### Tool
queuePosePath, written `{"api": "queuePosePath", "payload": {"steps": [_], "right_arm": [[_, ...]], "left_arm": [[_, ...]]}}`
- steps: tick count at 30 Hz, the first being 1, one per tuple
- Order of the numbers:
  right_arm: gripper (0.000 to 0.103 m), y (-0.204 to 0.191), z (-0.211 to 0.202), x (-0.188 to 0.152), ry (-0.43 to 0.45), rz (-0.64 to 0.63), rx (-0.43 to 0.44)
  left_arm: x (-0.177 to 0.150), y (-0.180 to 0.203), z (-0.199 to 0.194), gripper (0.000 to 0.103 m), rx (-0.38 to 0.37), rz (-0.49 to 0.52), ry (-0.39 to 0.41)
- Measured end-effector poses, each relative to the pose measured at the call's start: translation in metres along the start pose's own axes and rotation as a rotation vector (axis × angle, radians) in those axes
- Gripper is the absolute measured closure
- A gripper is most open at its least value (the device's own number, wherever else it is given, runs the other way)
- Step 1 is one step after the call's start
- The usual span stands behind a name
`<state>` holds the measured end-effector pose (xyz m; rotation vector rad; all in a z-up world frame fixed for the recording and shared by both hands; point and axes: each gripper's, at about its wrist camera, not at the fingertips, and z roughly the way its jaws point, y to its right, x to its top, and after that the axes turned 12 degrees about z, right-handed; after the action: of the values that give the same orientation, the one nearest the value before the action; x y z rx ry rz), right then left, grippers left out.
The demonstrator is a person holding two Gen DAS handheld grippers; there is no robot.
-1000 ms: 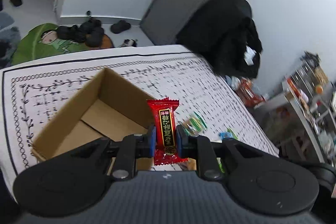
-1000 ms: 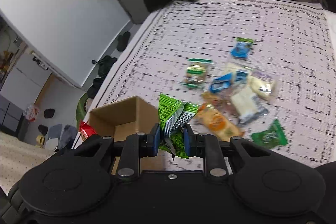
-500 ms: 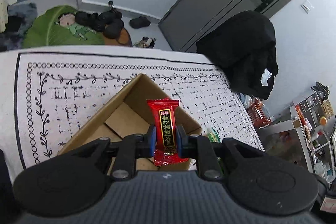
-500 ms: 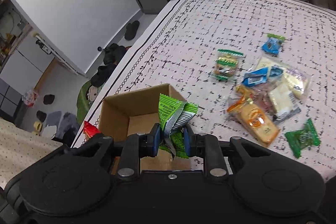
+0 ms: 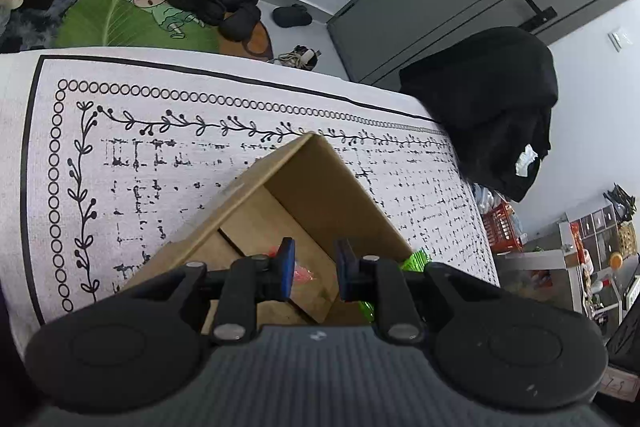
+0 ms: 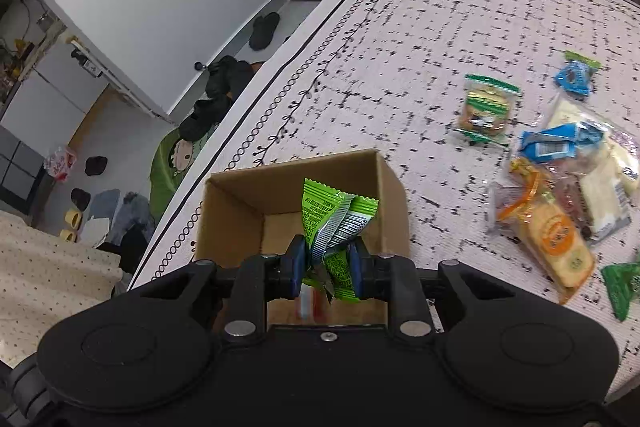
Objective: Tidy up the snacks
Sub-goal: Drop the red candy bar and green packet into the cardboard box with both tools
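An open cardboard box (image 5: 320,183) (image 6: 236,211) stands on the patterned white cloth. My left gripper (image 5: 314,269) hovers over the box, open, nothing between its blue pads. A red snack packet (image 5: 302,273) lies on the box floor just below it, partly hidden by the left finger. My right gripper (image 6: 326,269) is shut on a crumpled green snack packet (image 6: 332,215), held above the box's opening. A bit of red and white wrapper (image 6: 310,303) shows inside the box under that gripper.
Loose snacks lie on the cloth to the right of the box: a green-edged biscuit pack (image 6: 486,109), a blue candy (image 6: 574,75), a pile with an orange pack (image 6: 554,231). A black coat (image 5: 492,107) hangs beyond the table's far edge. Shoes (image 5: 224,7) lie on the floor.
My left gripper opened and let go of the red packet, which now lies in the box. The right gripper moved with the green packet over the box.
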<state>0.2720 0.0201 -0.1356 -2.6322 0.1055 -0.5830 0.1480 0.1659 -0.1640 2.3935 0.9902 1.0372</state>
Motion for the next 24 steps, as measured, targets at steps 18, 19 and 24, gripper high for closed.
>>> {"api": "queuePosePath", "payload": {"steps": [18,19,24], "right_arm": [[0.033,0.031,-0.034,0.010,0.079,0.016,-0.036],[0.031,0.036,-0.040,0.010,0.089,0.020,-0.047],[0.019,0.062,-0.065,0.011,0.143,0.050,-0.059]], "left_arm": [[-0.003,-0.004,0.007,0.035,0.045,-0.100,-0.057],[-0.003,-0.001,0.006,0.035,0.049,-0.091,-0.056],[-0.005,0.021,-0.006,0.029,0.088,0.002,-0.013]]}}
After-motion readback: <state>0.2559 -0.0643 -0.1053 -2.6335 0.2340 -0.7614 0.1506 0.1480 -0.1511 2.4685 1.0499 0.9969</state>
